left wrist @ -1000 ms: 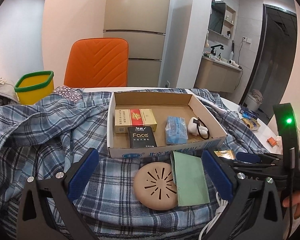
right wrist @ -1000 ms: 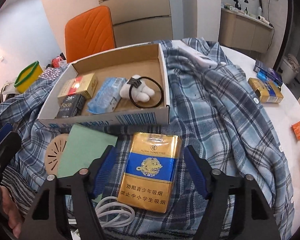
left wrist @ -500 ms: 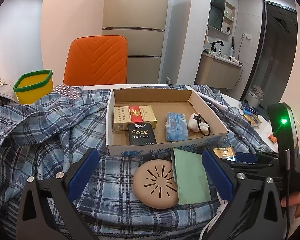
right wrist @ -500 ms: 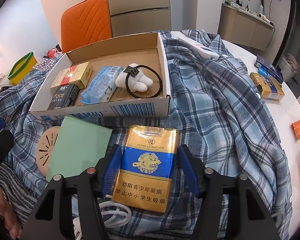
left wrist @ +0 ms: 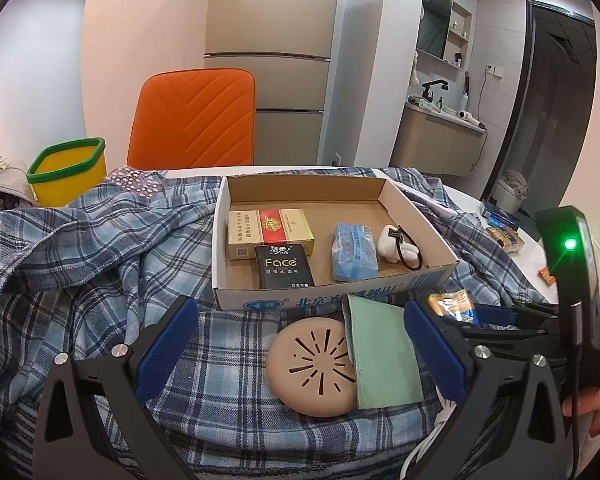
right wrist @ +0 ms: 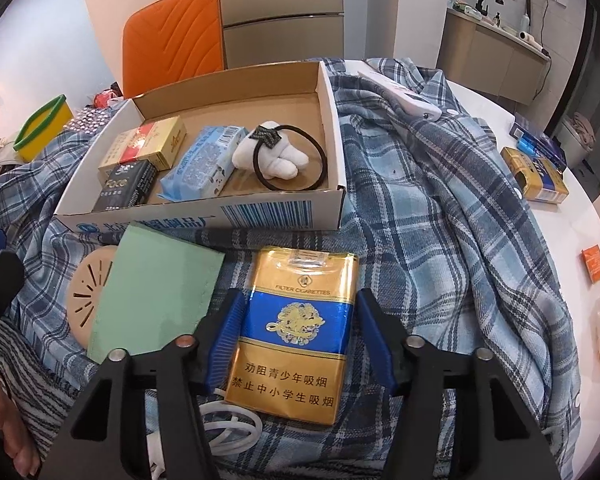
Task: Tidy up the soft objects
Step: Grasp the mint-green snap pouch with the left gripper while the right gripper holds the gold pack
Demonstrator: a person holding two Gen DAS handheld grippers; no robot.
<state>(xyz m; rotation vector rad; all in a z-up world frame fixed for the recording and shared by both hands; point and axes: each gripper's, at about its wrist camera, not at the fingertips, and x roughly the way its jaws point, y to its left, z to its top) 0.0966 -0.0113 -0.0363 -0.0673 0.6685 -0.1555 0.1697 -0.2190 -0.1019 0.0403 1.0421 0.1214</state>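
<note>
A cardboard box (left wrist: 420, 220) (right wrist: 332, 120) sits on a plaid shirt (left wrist: 100, 248) (right wrist: 440, 208). It holds a red-gold pack (left wrist: 270, 232), a black Face tissue pack (left wrist: 284, 266), a blue tissue pack (left wrist: 354, 252) (right wrist: 204, 164) and a white plush with a black hair tie (left wrist: 398, 242) (right wrist: 276, 156). In front lie a tan round pad (left wrist: 312, 364) and a green cloth (left wrist: 384, 352) (right wrist: 152, 296). My left gripper (left wrist: 300, 344) is open around them. My right gripper (right wrist: 298, 328) has closed on a gold-blue cigarette pack (right wrist: 296, 328), its pads at both sides.
An orange chair (left wrist: 196, 116) and a yellow bin (left wrist: 68, 172) stand behind the table. A white cable (right wrist: 228, 424) lies under the right gripper. Another gold pack (right wrist: 536, 176), blue boxes (right wrist: 540, 144), an orange packet (right wrist: 594, 264) and a white remote (right wrist: 400, 92) lie to the right.
My right gripper's fingers have narrowed from wide apart to touching the gold-blue pack's sides. The left gripper has barely moved.
</note>
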